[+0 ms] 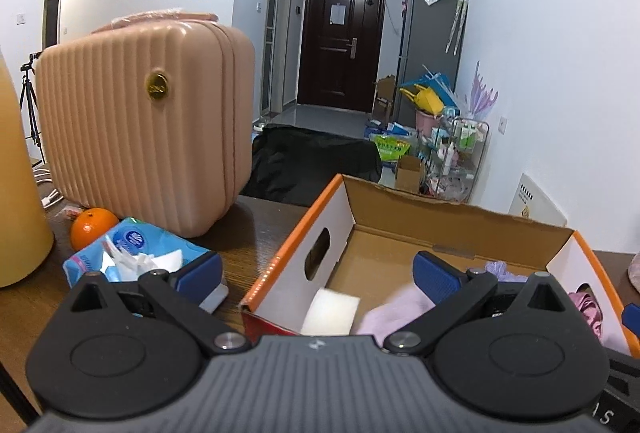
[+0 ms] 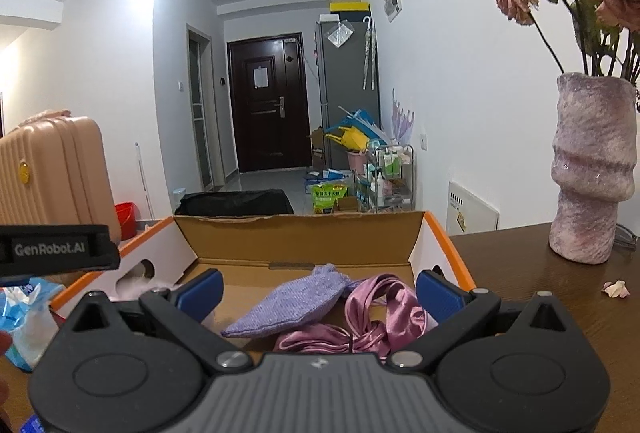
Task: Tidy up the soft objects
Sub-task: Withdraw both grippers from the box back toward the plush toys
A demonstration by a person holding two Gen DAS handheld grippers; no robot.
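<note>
An open cardboard box (image 1: pixel 460 229) with orange edges stands on the dark wooden table; it also shows in the right wrist view (image 2: pixel 300 233). Inside lie a white sponge block (image 1: pixel 331 312), a pale pink cloth (image 1: pixel 394 311), a lilac knitted cloth (image 2: pixel 288 307) and a shiny pink satin cloth (image 2: pixel 380 317). My left gripper (image 1: pixel 318 273) is open and empty over the box's left wall. My right gripper (image 2: pixel 320 291) is open and empty above the box's near edge, over the cloths.
A pink ribbed suitcase (image 1: pixel 148 137), an orange (image 1: pixel 92 227) and a blue tissue pack (image 1: pixel 136 253) stand left of the box. A yellow container (image 1: pixel 20 193) is at the far left. A pink vase with dried roses (image 2: pixel 592 173) stands right of the box.
</note>
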